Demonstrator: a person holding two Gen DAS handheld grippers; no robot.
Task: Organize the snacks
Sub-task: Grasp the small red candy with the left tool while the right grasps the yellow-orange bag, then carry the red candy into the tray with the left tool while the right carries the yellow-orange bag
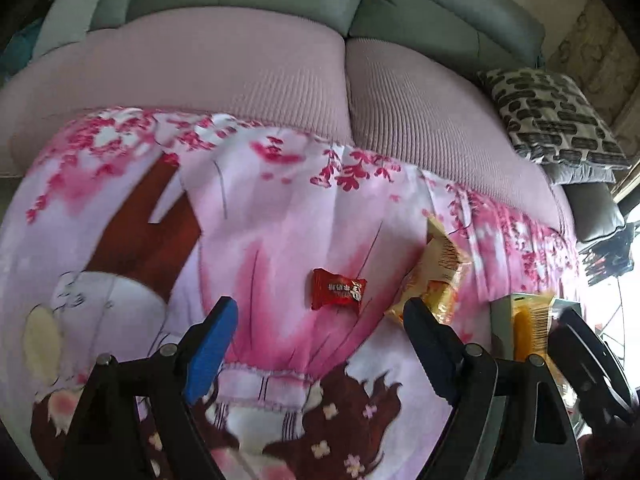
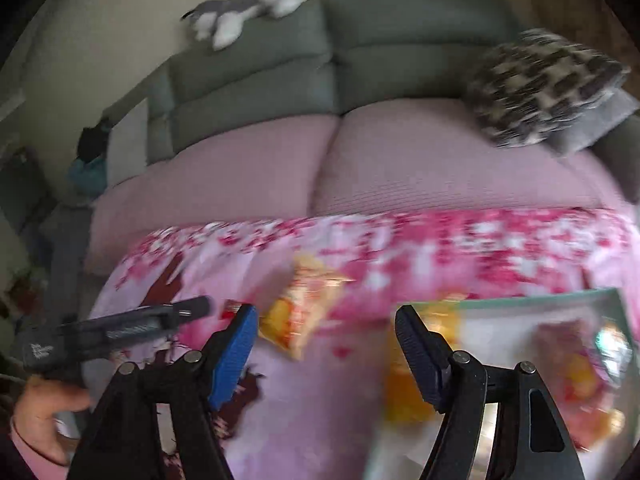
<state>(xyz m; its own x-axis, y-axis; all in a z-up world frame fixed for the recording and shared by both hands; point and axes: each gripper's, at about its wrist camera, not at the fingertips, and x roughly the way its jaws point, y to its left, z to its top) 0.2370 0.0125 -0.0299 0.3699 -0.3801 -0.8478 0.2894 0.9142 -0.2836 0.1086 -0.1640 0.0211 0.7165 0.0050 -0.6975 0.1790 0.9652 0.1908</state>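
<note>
A red wrapped candy point(image 1: 338, 289) lies on the pink flowered cloth point(image 1: 260, 208), just ahead of my open, empty left gripper point(image 1: 320, 312). A yellow-orange snack packet point(image 1: 438, 276) lies to its right, by the right fingertip. In the right wrist view my right gripper point(image 2: 326, 320) is open and empty. The same packet point(image 2: 304, 312) lies just ahead of its left finger. A clear box point(image 2: 520, 360) with several yellow and red snacks sits at the lower right. The box also shows in the left wrist view point(image 1: 504, 320), with the right gripper beside it. The right wrist view is blurred.
The cloth covers a table in front of a pink-covered sofa point(image 1: 240, 80) with grey back cushions. A black-and-white patterned cushion point(image 1: 556, 116) sits at the sofa's right end. A plush toy point(image 2: 244, 8) lies on the sofa back. The left gripper's body point(image 2: 120, 332) and a hand show at left.
</note>
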